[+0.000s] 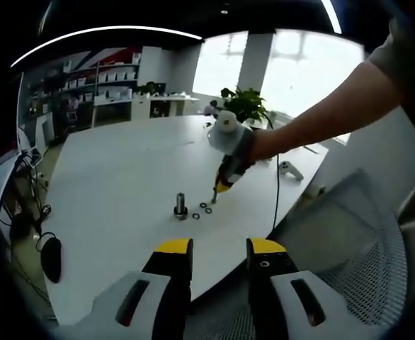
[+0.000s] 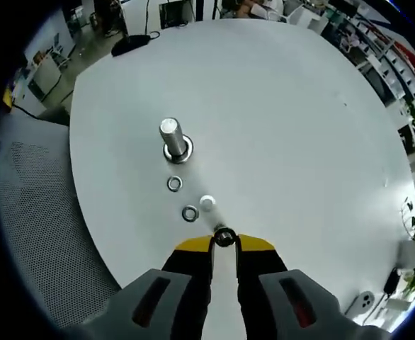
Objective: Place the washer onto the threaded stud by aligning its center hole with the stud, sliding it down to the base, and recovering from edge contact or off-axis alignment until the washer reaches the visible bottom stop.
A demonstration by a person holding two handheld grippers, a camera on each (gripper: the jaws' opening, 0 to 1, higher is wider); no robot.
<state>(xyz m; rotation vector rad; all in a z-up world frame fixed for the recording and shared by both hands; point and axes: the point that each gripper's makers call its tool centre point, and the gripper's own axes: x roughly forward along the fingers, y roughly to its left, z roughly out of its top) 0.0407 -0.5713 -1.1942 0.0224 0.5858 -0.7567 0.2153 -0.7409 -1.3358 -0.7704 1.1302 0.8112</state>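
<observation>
Here the right gripper fingers pinch a washer near the stud; left gripper fingers spread.

The right gripper is pinching a washer between its jaw tips. Two more washers are lying on the white table near the upright stud.

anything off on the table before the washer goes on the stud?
Nothing stands out. The stud stands upright on the table, loose washers lie flat beside it, and the right gripper pinches one washer at its tips.
</observation>
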